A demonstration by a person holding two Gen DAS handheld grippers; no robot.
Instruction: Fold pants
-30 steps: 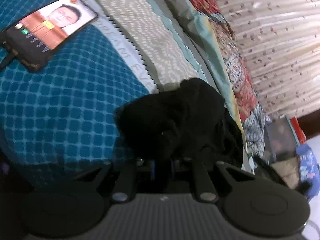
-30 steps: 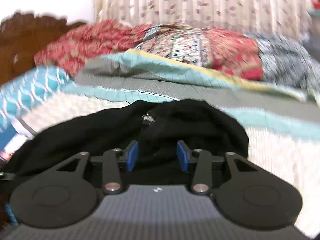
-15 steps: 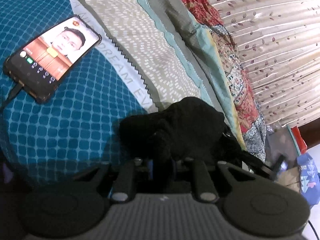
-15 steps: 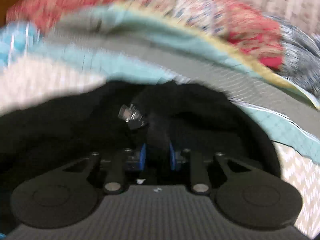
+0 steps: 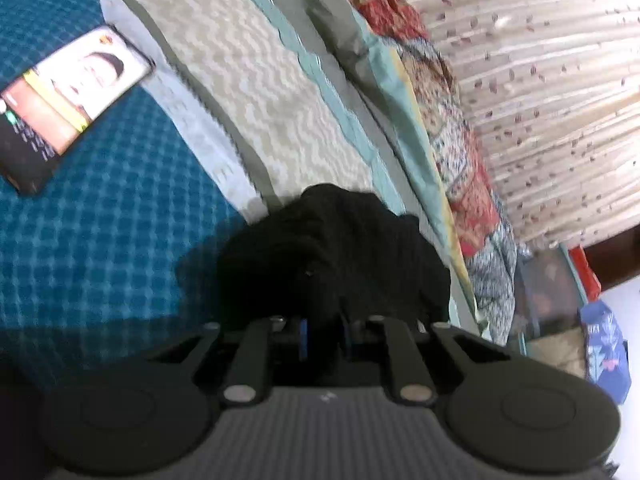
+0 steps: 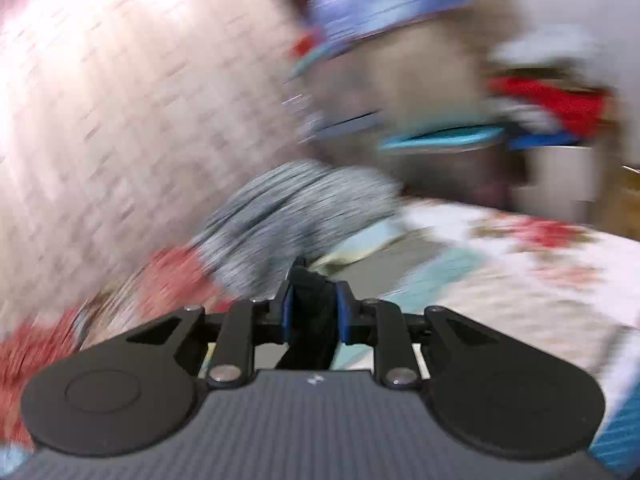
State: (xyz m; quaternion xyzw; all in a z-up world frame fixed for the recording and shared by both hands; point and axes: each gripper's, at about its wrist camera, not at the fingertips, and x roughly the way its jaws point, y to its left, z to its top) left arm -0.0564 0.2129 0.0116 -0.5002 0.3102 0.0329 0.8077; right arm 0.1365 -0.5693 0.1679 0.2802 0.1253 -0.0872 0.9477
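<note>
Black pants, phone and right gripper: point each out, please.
black pants [image 5: 336, 248], left wrist view, middle of the bunched heap.
phone [image 5: 68, 100], left wrist view, lit screen.
right gripper [image 6: 314, 310], right wrist view, between its blue pads.

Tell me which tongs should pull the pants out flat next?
Probably the right tongs: they pinch only a thin strip of the black pants, lifted free. The left tongs are buried in the bunched heap.

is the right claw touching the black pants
Touching. The right wrist view shows the right claw with its blue pads closed on a fold of the black fabric pants.
</note>
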